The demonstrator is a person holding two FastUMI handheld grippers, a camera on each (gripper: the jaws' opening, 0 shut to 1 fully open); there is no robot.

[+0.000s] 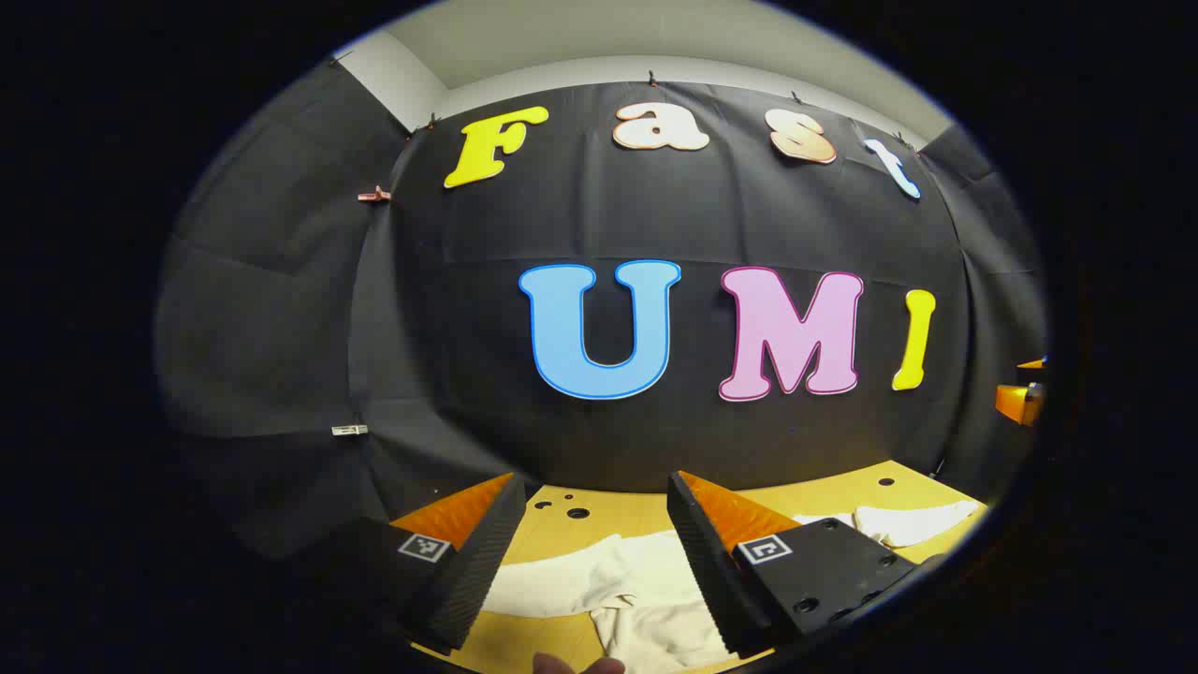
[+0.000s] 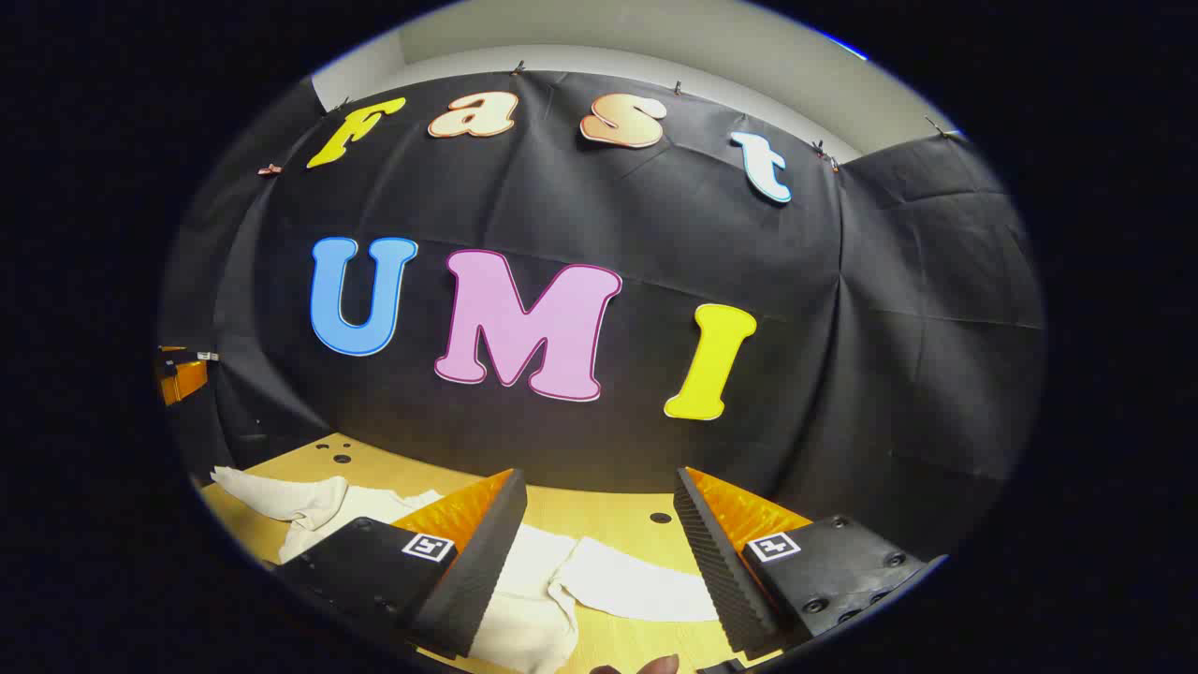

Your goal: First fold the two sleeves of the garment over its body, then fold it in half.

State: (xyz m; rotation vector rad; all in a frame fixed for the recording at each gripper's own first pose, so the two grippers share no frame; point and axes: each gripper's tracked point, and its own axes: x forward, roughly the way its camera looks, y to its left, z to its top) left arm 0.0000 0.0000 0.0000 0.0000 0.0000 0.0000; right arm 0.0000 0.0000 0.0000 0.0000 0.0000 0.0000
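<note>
Left gripper view: left gripper (image 1: pixel 591 552) released, ribbed wedge fingers spread wide, nothing between them, held above the cream soft-fabric garment (image 1: pixel 646 599) lying rumpled on the yellow wooden table (image 1: pixel 636 510) with small round holes; one sleeve (image 1: pixel 913 520) trails off right, end cut off. Right gripper view: right gripper (image 2: pixel 599 552) also released, jaws apart over the same cloth, bunched sleeve (image 2: pixel 281 501) far left, fingertip (image 2: pixel 655 665) at bottom edge, mostly cropped

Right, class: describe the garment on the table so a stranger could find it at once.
Start at the yellow wooden table below the black cloth wall. On it lies the cream, soft cloth garment, spread loosely with rumpled sleeves, just beyond both open grippers. It is the one pale fabric thing on the bare, hole-dotted tabletop.
</note>
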